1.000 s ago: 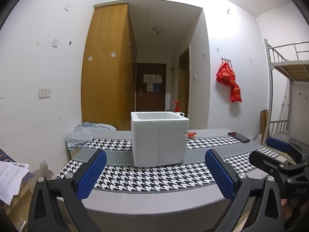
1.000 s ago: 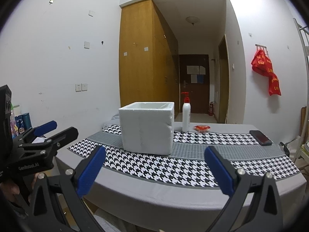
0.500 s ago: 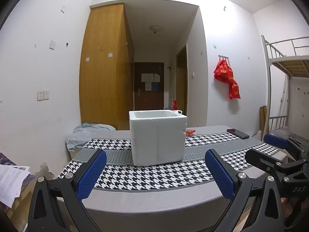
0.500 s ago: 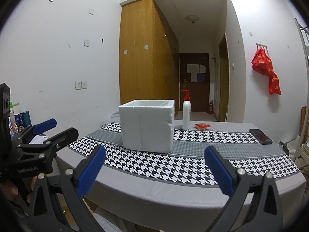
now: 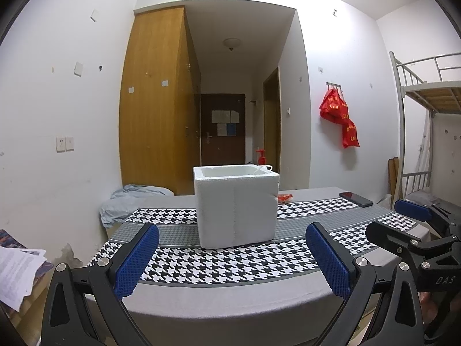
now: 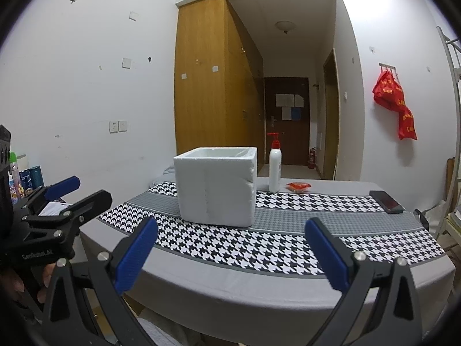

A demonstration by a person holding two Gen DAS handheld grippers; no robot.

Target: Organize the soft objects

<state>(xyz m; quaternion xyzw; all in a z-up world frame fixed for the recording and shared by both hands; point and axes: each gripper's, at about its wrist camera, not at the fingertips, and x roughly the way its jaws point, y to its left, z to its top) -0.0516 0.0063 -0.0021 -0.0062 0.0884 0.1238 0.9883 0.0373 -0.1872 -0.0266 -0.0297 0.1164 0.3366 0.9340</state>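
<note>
Left wrist view: white foam box on the houndstooth table, phone and red packet behind it, blue cloth far left. Left gripper jaws wide apart, holding nothing, box straight ahead, apart from it.

Right wrist view: box ahead-left, pump bottle just beside it, phone right. Right gripper spread, holding nothing, short of the box.

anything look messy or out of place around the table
Mostly tidy. A light blue cloth lies crumpled off the table's far left corner, and loose papers sit in an untidy pile low on the left. The foam box stands upright.
</note>
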